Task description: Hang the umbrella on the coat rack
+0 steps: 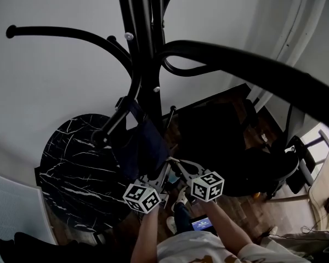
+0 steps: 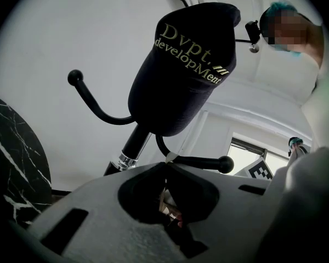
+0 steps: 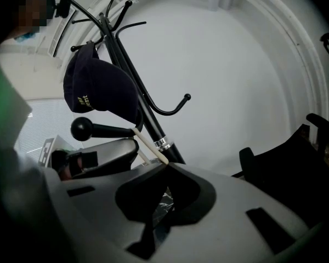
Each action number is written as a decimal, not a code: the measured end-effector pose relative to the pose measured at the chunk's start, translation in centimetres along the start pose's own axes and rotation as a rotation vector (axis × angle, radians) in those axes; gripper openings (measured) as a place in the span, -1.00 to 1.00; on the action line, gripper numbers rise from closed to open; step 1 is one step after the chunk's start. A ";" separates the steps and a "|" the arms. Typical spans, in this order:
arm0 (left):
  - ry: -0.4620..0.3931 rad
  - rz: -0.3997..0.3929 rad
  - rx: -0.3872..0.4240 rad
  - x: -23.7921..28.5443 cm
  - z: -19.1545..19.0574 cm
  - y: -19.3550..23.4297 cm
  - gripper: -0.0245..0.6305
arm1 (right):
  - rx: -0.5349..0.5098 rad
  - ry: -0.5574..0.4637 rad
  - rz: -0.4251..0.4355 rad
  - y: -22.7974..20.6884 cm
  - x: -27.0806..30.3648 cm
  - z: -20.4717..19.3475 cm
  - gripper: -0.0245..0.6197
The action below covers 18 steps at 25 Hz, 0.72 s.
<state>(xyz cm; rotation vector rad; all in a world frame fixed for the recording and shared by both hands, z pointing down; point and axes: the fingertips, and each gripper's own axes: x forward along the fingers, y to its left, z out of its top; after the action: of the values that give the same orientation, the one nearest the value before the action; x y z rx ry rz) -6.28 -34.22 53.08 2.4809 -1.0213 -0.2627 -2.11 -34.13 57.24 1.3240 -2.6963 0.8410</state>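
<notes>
A folded navy umbrella (image 1: 144, 147) with gold lettering (image 2: 189, 59) hangs against the black coat rack's pole (image 1: 148, 48), beside a lower ball-tipped hook (image 1: 100, 138). A cream strap (image 3: 149, 145) runs from the umbrella (image 3: 101, 92) past another ball-tipped hook (image 3: 85, 129) to my right gripper (image 3: 167, 164), which is shut on it. My left gripper (image 2: 165, 162) is shut too, with a cream end of the strap pinched at its tips, just below a hook (image 2: 208, 161). In the head view both grippers, left (image 1: 162, 172) and right (image 1: 174, 164), meet right under the umbrella.
A round black marble table (image 1: 71, 169) stands left of the rack, against the white wall. A black chair (image 1: 225, 141) is on the right. Long curved rack arms (image 1: 252, 64) reach out above the grippers. A white radiator (image 1: 11, 212) sits at the lower left.
</notes>
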 end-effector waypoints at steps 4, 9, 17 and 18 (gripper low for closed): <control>0.010 0.011 0.033 0.1 0.0 0.1 -0.86 | -0.004 0.027 0.032 0.3 0.7 -0.4 -0.89; 0.037 0.054 0.172 0.1 -0.2 -0.1 -0.86 | -0.078 0.067 0.056 1.3 1.4 -1.2 -0.87; 0.070 0.070 0.279 -0.2 -0.2 -0.8 -0.85 | -0.132 0.092 0.033 2.0 0.9 -1.7 -0.86; 0.067 0.072 0.279 -0.4 -0.1 -0.8 -0.85 | -0.131 0.086 0.022 1.9 0.7 -1.6 -0.86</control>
<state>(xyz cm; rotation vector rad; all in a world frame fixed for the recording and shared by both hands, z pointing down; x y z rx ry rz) -6.05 -33.43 52.83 2.6702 -1.1852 -0.0140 -4.34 -32.94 57.88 1.2050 -2.6537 0.6919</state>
